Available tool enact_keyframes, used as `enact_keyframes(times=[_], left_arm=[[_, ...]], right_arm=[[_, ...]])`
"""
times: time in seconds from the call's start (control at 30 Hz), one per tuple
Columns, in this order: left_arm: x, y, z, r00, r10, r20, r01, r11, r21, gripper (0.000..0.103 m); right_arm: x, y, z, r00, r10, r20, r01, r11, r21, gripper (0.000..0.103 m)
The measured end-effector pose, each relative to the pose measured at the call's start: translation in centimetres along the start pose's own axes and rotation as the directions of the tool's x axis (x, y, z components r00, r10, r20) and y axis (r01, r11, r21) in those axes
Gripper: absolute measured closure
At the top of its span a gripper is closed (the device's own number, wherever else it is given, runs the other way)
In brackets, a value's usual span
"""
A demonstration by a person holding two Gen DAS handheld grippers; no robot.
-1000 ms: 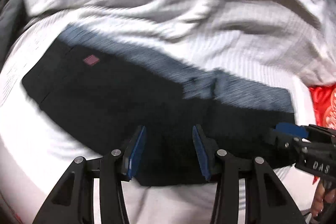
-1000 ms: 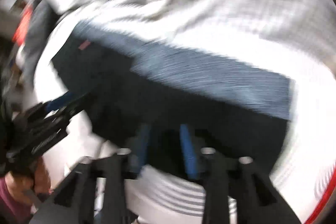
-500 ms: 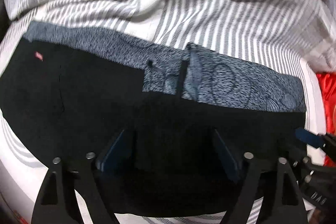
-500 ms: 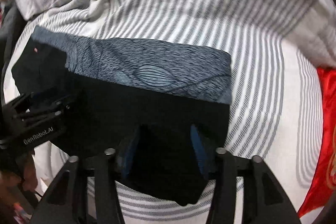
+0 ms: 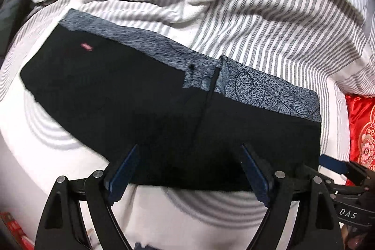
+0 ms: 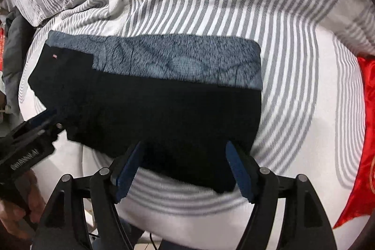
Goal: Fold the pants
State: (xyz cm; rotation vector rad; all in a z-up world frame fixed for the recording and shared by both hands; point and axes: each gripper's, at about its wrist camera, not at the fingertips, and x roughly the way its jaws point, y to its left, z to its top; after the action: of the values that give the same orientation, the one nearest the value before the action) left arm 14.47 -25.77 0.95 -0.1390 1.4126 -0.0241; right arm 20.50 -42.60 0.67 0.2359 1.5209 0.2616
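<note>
The black pants (image 5: 145, 109) lie flat across the striped bed, with a grey patterned band (image 5: 269, 90) along their far edge and a small pink label (image 5: 86, 46) at far left. In the right wrist view the pants (image 6: 164, 109) fill the middle. My left gripper (image 5: 188, 170) is open and empty, just above the pants' near edge. My right gripper (image 6: 184, 168) is open and empty over the near right corner. The right gripper also shows at the right edge of the left wrist view (image 5: 337, 168); the left gripper shows at the left of the right wrist view (image 6: 44, 118).
A grey-and-white striped sheet (image 5: 269, 15) covers the bed, bunched into folds at the back. A red embroidered cloth (image 5: 362, 128) lies at the right edge, also in the right wrist view (image 6: 368, 132). Dark clothing (image 6: 14, 43) sits at far left.
Both grippers have opened wider and pulled back toward the near edge of the pants. The pants now lie flat and still on the bed.
</note>
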Motion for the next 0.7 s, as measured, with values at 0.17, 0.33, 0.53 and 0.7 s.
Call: enact_keyframes(times=[0.17, 0.33, 0.53, 0.7], left_arm=[[-2.1, 0.8, -0.3, 0.999, 0.034, 0.012, -0.034, 0.999, -0.009, 0.016], [-3.5, 2.0, -0.7, 0.998, 0.050, 0.029, -0.049, 0.998, -0.030, 0.016], [-3.3, 4.0, -1.0, 0.999, 0.048, 0.013, -0.047, 0.998, -0.034, 0.016], [-2.3, 6.4, -0.8, 1.000, 0.010, -0.006, -0.010, 1.000, 0.003, 0.016]], right_arm=[[-1.1, 0.1, -1.4, 1.000, 0.023, -0.017, -0.022, 0.999, 0.024, 0.024], [-1.7, 0.4, -1.9, 1.000, 0.027, -0.014, -0.027, 0.999, 0.025, 0.023], [-1.9, 1.0, -1.9, 1.000, 0.003, -0.004, -0.003, 0.998, 0.058, 0.023], [-1.3, 2.8, -2.2, 1.000, -0.028, 0.011, 0.026, 0.993, 0.115, 0.023]])
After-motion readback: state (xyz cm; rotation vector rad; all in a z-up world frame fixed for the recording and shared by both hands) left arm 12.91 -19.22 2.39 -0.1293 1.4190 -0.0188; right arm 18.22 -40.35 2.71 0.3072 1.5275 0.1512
